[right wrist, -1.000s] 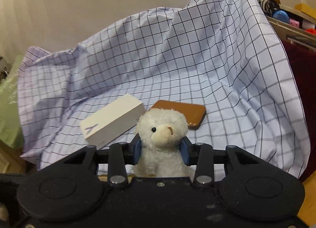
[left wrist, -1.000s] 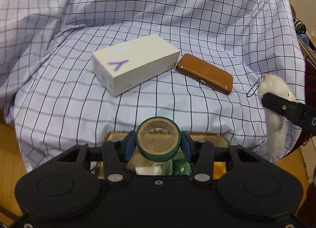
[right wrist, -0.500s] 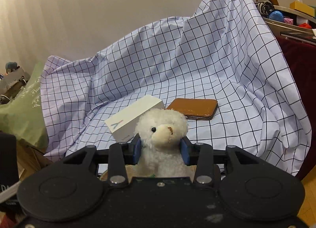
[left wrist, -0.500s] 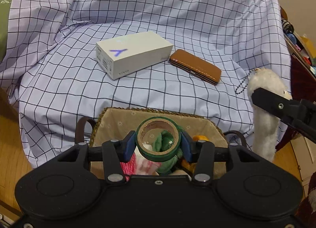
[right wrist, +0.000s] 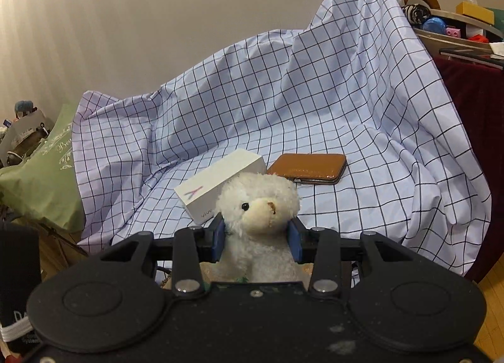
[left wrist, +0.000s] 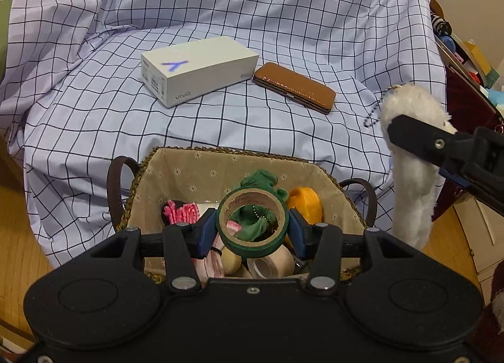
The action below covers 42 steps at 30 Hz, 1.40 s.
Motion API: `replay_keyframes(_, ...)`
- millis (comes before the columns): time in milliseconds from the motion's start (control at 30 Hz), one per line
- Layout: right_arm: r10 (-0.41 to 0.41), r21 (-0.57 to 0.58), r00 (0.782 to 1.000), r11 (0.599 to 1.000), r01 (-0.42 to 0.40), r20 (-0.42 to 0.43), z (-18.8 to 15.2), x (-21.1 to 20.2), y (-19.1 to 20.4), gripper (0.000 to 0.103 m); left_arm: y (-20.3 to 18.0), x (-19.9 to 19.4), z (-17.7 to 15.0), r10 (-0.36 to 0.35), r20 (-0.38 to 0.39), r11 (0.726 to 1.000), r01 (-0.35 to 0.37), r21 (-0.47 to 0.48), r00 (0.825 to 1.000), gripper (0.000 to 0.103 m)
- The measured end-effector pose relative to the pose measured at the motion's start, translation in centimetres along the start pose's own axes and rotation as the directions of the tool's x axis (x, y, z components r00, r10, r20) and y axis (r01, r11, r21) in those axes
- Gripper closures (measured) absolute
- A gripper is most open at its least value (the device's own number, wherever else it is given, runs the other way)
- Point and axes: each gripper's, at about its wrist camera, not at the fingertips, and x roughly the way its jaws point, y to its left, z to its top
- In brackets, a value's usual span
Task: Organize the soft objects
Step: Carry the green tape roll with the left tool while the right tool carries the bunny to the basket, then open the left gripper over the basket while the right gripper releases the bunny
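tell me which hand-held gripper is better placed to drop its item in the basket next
Left, probably: its hand-held gripper holds the green tape roll over the basket; the right holds the teddy off to one side.

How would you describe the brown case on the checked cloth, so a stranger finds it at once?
Start at the checked cloth draped over the furniture. On its flat part lies a white phone box; the brown leather case lies just right of it. It alone is flat, brown and glossy.

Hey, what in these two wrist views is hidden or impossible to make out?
- Left wrist: near end of basket and its lower contents, hidden by left gripper holding green tape roll.
- Right wrist: white teddy bear legs, hidden by right gripper.
- Left wrist: bear's face, turned away.
- Both: small print on white box, too small.
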Motion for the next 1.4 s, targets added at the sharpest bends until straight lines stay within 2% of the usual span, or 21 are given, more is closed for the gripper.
replay_keyframes(367,0.009,-0.037,0.999,0.999,-0.011,-0.042,-0.6,1.3,1.2,0.064,0.5,-0.1,-0.7,-0.005,0.0,1.0,0.005,-0.007,1.0,0.055)
replay_keyframes(500,0.008,-0.041,0.999,0.999,-0.009,-0.047,-0.6,1.4,1.2,0.063,0.7,-0.5,-0.7,0.001,0.019,1.0,-0.001,-0.022,1.0,0.048)
replay_keyframes(667,0.003,-0.05,0.998,0.999,-0.006,-0.06,-0.7,1.8,1.2,0.063,0.8,-1.6,-0.8,0.061,0.07,0.998,-0.059,-0.03,0.996,0.047)
replay_keyframes(733,0.002,-0.059,0.998,0.998,-0.005,-0.066,-0.7,2.0,1.4,0.063,0.8,-2.2,-0.8,0.088,0.095,0.996,-0.085,-0.036,0.992,0.045)
replay_keyframes(800,0.002,-0.07,0.998,0.998,-0.007,-0.07,-0.7,2.3,1.6,0.063,0.9,-2.8,-0.8,0.117,0.121,0.993,-0.112,-0.043,0.986,0.039)
replay_keyframes(867,0.002,-0.084,0.997,0.996,-0.008,-0.072,-0.6,2.7,1.9,0.063,1.1,-3.2,-0.8,0.141,0.139,0.99,-0.135,-0.049,0.98,0.039)
replay_keyframes(1067,0.023,-0.107,0.995,0.994,-0.034,-0.098,-0.1,4.4,2.7,0.063,1.4,-2.8,-1.1,0.166,0.106,0.986,-0.163,-0.038,0.98,0.039)
replay_keyframes(1200,0.04,-0.116,0.993,0.992,-0.053,-0.111,0.0,5.0,3.4,0.057,1.7,-2.5,-1.2,0.166,0.086,0.986,-0.163,-0.047,0.982,0.039)
replay_keyframes(1400,0.053,-0.101,0.992,0.993,-0.065,-0.113,0.0,4.8,3.1,0.054,1.7,-2.6,-1.4,0.165,0.081,0.985,-0.161,-0.053,0.983,0.037)
